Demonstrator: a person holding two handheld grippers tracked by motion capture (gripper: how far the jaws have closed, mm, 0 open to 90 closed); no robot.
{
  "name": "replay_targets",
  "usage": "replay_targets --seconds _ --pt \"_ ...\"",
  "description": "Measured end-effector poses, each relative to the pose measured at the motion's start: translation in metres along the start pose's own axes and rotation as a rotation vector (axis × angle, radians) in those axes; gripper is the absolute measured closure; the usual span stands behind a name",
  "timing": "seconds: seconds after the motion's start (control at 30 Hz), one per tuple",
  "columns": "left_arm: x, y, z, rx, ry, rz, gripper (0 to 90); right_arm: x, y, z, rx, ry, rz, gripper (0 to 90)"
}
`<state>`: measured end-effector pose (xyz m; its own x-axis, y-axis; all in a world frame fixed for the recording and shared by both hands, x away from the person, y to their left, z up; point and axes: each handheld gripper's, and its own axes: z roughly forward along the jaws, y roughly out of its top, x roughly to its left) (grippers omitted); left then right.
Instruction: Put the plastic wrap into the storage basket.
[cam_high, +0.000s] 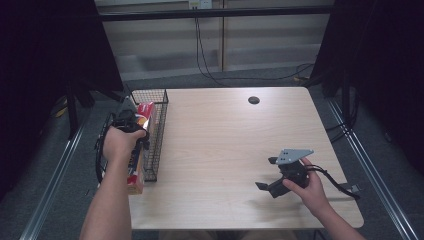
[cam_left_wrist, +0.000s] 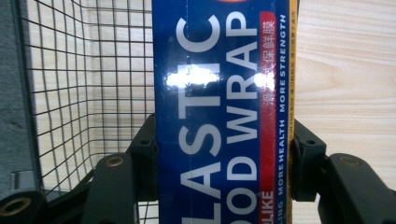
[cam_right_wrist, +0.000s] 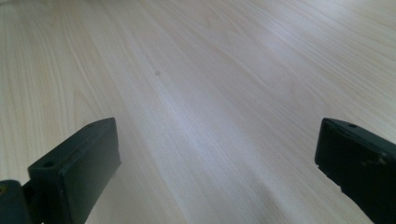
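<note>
Light wood table (cam_high: 220, 150), dark curtains either side, grey floor behind. Far left: wire basket (cam_high: 159, 131) at the table's left edge. Left gripper (cam_left_wrist: 223, 154) is clamped on the plastic wrap box (cam_left_wrist: 219, 107), jaws pressing both long sides; box hangs over the basket's right wall, part above the mesh, part above bare wood. Judgement: pick is done, placement isn't; box not yet resting in the basket, release pending. Right: right gripper (cam_right_wrist: 217, 163) sits low over bare table, jaws wide apart, holding nothing, idle.
</note>
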<state>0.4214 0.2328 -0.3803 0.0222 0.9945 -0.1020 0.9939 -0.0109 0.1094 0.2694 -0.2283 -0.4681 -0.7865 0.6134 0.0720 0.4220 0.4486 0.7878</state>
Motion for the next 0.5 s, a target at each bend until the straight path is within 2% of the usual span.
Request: replay_targets --seconds 0.1,0.17,0.5 --pt "-0.001 0.0007 0.002 0.01 -0.003 -0.005 43.3 0.0 0.0 -0.0001 -0.001 -0.001 0.0 0.0" --pt "-0.0007 0.0016 0.0028 0.01 0.007 0.013 43.2 -0.0002 0.0 0.0 -0.001 -0.001 0.0 0.0" --pt "-0.0011 0.0058 0.0063 0.009 0.009 -0.016 43.1 0.0002 -0.0003 0.0006 0.003 0.0 -0.001 0.0"
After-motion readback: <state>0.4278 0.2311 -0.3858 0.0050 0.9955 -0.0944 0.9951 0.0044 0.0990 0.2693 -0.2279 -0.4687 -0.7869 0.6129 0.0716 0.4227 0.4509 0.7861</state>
